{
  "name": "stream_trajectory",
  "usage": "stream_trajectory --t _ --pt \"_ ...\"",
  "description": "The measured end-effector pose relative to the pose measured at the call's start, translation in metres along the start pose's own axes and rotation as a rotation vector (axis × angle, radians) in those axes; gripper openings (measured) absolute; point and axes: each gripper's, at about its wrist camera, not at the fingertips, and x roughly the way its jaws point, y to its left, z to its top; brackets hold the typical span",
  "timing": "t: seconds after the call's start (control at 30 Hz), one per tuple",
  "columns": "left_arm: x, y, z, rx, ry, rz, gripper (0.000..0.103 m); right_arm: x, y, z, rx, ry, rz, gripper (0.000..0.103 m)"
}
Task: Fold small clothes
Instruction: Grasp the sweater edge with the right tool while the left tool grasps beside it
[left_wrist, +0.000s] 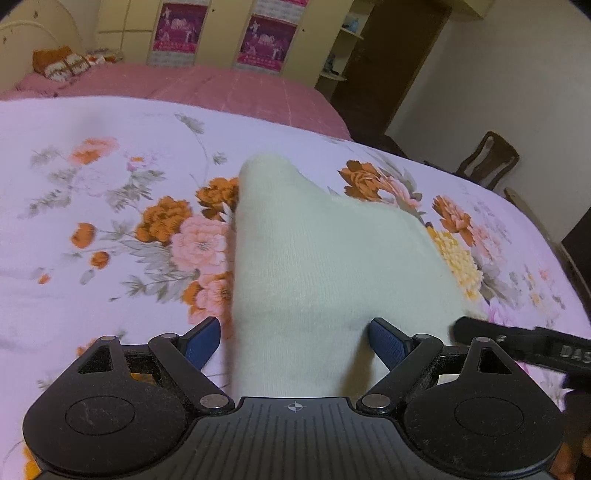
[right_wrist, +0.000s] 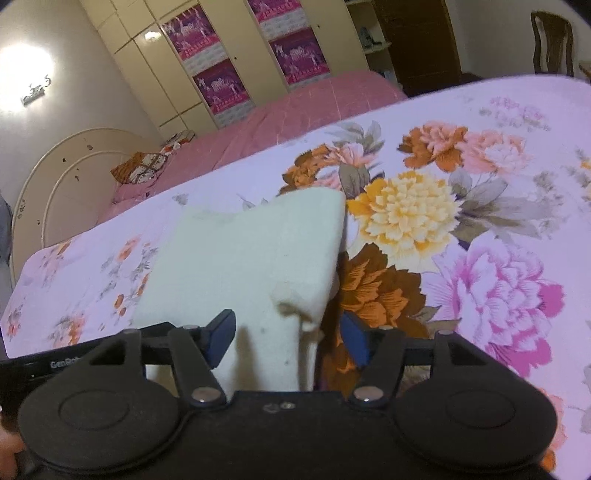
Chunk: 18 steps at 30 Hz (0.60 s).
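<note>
A small pale cream knitted garment (left_wrist: 314, 258) lies on the flowered bedsheet (left_wrist: 92, 184), its near edge running under both grippers. My left gripper (left_wrist: 295, 339) is open, its blue pads (left_wrist: 205, 341) on either side of the garment's near edge. In the right wrist view the same garment (right_wrist: 243, 251) has a fold or bump near its right edge. My right gripper (right_wrist: 288, 332) is open, straddling the garment's near right corner. The right gripper's body also shows at the right edge of the left wrist view (left_wrist: 524, 343).
The flowered sheet (right_wrist: 480, 221) covers the bed; pink bedding (left_wrist: 221, 85) lies beyond it, with a patterned pillow (left_wrist: 61, 64) by the headboard. Cupboards with magenta posters (left_wrist: 262, 40) line the far wall. A wooden chair (left_wrist: 487, 158) stands past the bed's right edge.
</note>
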Motion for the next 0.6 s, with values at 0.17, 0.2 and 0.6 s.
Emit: stream_trajectory --t 0.17,0.2,0.6 --pt "0.017 0.003 0.003 -0.04 0.024 -0.06 0.087 0.026 -0.02 0.0 0.087 0.051 0.077 0.062" --pt "0.02 0.004 0.003 -0.046 0.025 -0.07 0.087 0.03 -0.022 0.0 0.104 0.054 0.1 0.061" --pt "0.015 0.004 0.009 -0.084 0.012 -0.155 0.044 0.037 -0.011 0.001 0.129 0.021 0.163 0.03"
